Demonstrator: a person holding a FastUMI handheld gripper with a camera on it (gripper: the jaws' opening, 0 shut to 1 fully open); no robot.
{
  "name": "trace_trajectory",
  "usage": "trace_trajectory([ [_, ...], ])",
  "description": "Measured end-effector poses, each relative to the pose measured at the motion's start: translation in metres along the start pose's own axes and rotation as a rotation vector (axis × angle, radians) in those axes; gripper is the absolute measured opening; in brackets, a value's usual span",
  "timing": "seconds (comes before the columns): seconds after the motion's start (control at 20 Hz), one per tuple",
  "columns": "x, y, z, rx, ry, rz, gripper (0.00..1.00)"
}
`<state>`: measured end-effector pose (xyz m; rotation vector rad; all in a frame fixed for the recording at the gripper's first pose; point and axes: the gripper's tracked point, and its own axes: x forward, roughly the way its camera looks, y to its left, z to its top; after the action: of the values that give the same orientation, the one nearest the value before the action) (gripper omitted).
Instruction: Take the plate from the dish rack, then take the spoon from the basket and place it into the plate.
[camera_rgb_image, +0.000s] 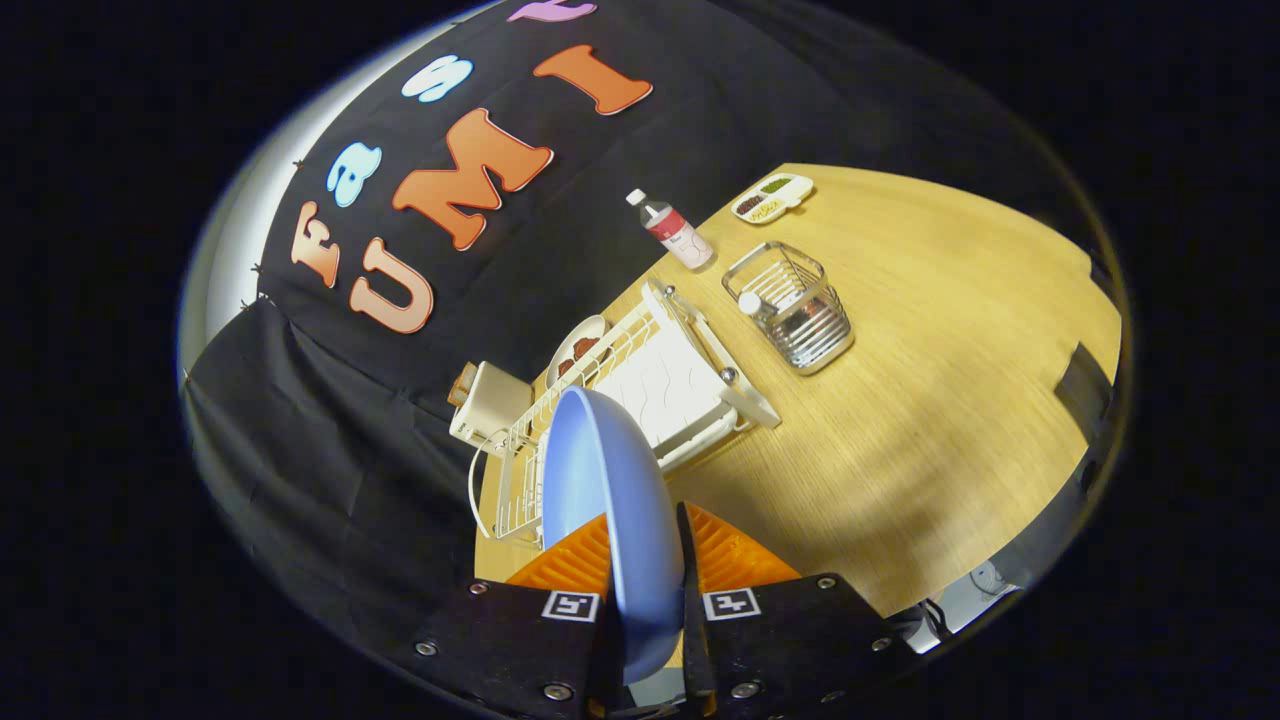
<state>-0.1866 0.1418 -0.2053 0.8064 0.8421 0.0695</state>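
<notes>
a: gripper (645, 560) first, since it sits closest. both fingers are clamped on the blue plate (600, 500), one on each face, so the plate stands on edge between them.

b: where is the plate relative to the rest?

a: held up over the near end of the white dish rack (640, 390), clear of the tabletop (930, 400). its long axis runs from the fingers forward toward the rack, with the thin rim facing the camera. its lower part is hidden down between the fingers.

b: and the surface?

a: pale wood-grain tabletop, lit unevenly, with a soft shadow on the bare stretch beside the rack. a black cloth wall stands behind the far edge, and a strip of lighter wall shows past the cloth.

b: the spoon?

a: a wire basket (790, 305) stands beside the rack, more toward the middle of the tabletop. something white with a round end pokes up in it (750, 302), possibly the spoon's handle, but i cannot tell for sure.

b: anything else?

a: a bottle (672, 230) with a white cap near the far edge, beyond the basket. a small divided tray (772, 198) further along that edge, its contents too small to make out. a dish (578, 350) with dark bits behind the rack, partly hidden by its wires. a cream box-like appliance (490, 400) at the rack's far side against the cloth; i cannot tell what it is.
</notes>
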Motion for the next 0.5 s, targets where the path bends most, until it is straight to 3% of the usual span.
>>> trace_trajectory([
  [0.25, 0.021, -0.029, -0.046, 0.096, 0.094, 0.004, 0.24],
  [0.5, 0.040, -0.049, -0.064, 0.130, 0.131, 0.008, 0.24],
])
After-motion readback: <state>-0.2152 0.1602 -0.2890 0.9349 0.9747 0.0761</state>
